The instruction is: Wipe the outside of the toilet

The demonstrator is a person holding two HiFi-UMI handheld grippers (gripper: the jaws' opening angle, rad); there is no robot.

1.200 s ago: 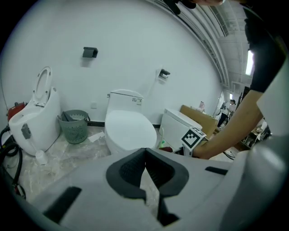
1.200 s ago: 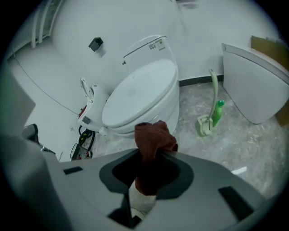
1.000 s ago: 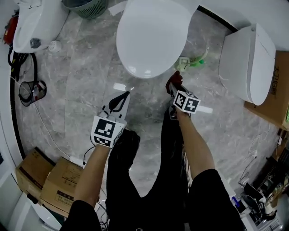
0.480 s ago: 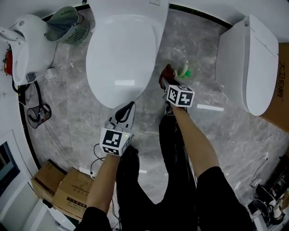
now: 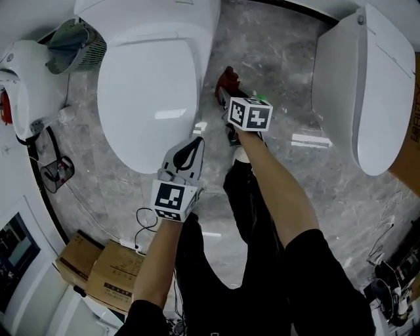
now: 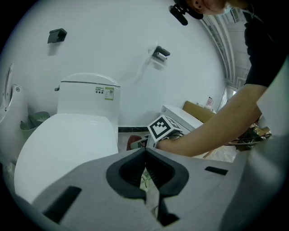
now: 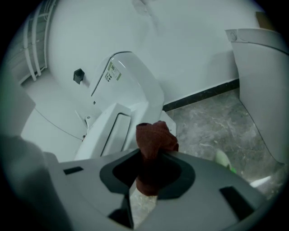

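Note:
A white toilet with its lid down fills the upper left of the head view, its tank at the top. My right gripper is shut on a dark red cloth, low on the floor side just right of the bowl. In the right gripper view the cloth bunches up out of my right gripper, with the toilet's side just beyond. My left gripper is shut and empty by the bowl's front right rim. In its own view my left gripper shows the jaws closed together.
A second white toilet stands to the right across the grey marble floor. A white fixture, a green basket and a wire basket are at the left. Cardboard boxes sit behind me. Something green lies on the floor.
Both grippers have come closer to the toilet. The right one has carried the cloth from the bowl's front along its right side toward the tank. The left one now sits at the front rim.

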